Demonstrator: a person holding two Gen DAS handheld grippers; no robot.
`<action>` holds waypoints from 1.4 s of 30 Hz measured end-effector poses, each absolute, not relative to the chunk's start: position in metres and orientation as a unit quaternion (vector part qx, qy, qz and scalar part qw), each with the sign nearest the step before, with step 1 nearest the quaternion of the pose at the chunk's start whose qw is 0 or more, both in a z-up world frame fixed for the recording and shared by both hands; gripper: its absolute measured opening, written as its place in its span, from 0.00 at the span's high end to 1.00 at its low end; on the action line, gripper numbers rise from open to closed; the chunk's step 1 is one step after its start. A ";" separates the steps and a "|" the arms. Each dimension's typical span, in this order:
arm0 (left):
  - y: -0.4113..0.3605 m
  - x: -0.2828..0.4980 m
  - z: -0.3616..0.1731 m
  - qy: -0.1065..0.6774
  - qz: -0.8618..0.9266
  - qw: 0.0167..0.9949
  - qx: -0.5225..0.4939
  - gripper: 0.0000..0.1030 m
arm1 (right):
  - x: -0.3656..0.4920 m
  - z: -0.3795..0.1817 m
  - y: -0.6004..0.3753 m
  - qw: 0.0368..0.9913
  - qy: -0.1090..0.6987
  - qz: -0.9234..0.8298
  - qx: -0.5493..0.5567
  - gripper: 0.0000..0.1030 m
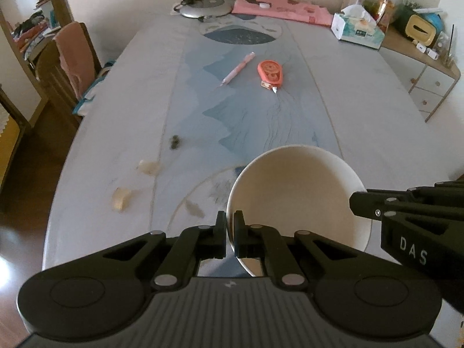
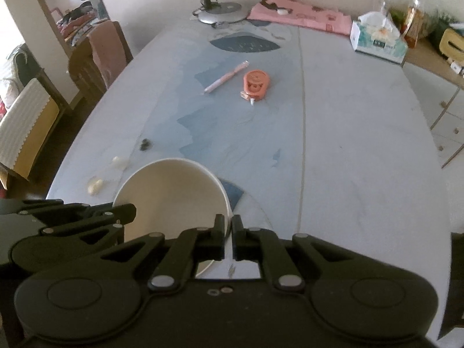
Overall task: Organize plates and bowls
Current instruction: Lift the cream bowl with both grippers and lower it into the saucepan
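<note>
Left gripper [image 1: 229, 226] | clamps bowl [image 1: 295, 191] rim | right gripper [image 2: 228, 229] too (mouth tilted up)

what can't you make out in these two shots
- Bowl underside and whether it touches the table: hidden by its own wall, both views.
- Bowl's near rim: covered by the left claw and right claw.
- Tissue box print: too small, left wrist view.
</note>
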State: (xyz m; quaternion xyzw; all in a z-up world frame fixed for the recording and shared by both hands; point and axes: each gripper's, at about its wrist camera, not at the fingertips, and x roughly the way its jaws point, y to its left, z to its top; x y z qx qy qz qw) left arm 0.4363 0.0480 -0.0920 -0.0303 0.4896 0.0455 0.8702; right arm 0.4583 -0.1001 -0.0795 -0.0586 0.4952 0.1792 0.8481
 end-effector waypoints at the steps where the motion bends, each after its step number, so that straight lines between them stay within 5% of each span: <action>1: 0.051 0.425 -0.087 0.488 0.046 0.871 -0.033 0.97 | 0.450 -0.076 -0.098 0.849 0.493 0.181 -0.062 0.95; 22: 0.088 0.236 -0.041 0.481 0.055 0.875 -0.029 0.96 | 0.266 -0.021 -0.065 0.851 0.468 0.226 -0.075 0.94; 42: 0.106 0.123 -0.068 0.488 0.077 0.869 -0.018 0.96 | 0.159 -0.048 -0.043 0.829 0.491 0.257 -0.071 0.93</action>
